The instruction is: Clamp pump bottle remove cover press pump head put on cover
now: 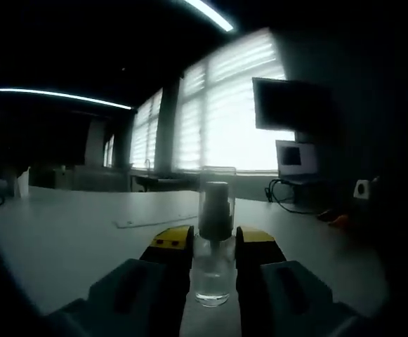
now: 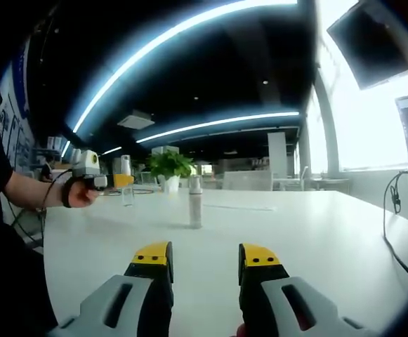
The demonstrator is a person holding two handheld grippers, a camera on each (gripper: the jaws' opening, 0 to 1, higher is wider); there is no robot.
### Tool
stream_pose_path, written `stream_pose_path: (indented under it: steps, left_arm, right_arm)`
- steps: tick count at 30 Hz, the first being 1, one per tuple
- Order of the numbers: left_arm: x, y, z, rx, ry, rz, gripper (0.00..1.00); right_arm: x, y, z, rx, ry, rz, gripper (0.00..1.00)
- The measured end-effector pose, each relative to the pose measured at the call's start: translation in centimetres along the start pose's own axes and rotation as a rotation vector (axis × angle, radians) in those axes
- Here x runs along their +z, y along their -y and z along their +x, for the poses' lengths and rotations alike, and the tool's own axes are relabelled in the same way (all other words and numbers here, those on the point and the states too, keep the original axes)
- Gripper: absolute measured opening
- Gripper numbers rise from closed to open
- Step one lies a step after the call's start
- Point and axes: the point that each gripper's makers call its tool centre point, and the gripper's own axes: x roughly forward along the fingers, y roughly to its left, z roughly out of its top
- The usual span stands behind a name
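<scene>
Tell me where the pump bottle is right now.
The pump bottle stands upright on the white table, between the left tool's yellow-tipped jaws, cover on.

Two bottles (image 2: pixel 127 184) (image 2: pixel 195 201), one potted plant (image 2: pixel 168 168), two monitors (image 1: pixel 288 105) (image 1: pixel 296 158).

In the left gripper view the pump bottle (image 1: pixel 214 242) is standing between the yellow-tipped jaws, which are hiding its sides — whether they are touching the glass cannot be told. In the right gripper view the left gripper (image 2: pixel 116 181) is showing far off and small, a bottle at its tip too tiny to read. The monitor (image 2: pixel 372 38) is being cut off by the edge.
</scene>
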Motion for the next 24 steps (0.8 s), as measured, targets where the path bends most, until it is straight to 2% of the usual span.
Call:
stream_pose_path:
  steps: [1, 6, 9, 12, 18, 24]
  left_arm:
    - [-0.2, 0.3, -0.2, -0.009, -0.021, 0.038, 0.15]
    - [-0.1, 1.5, -1.9, -0.019, -0.004, 0.010, 0.15]
    - [-0.2, 1.4, -2.6, -0.029, 0.003, 0.000, 0.15]
    - [-0.8, 2.2, -3.4, -0.049, -0.009, 0.025, 0.15]
    - [-0.9, 3.9, -4.5, -0.086, 0.002, -0.006, 0.15]
    - [-1.8, 5.2, -5.1, -0.085, 0.005, -0.034, 0.15]
  right_arm:
    - [0.0, 0.0, 0.0, 0.000, 0.003, 0.002, 0.32]
    - [0.1, 0.2, -0.1, -0.002, 0.006, 0.002, 0.32]
    - [0.0, 0.2, 0.0, -0.003, 0.004, -0.002, 0.32]
    - [0.0, 0.3, 0.0, -0.004, 0.002, -0.001, 0.31]
    - [-0.1, 0.3, 0.0, -0.005, -0.002, -0.003, 0.31]
    - [-0.1, 0.2, 0.0, -0.007, 0.000, -0.002, 0.31]
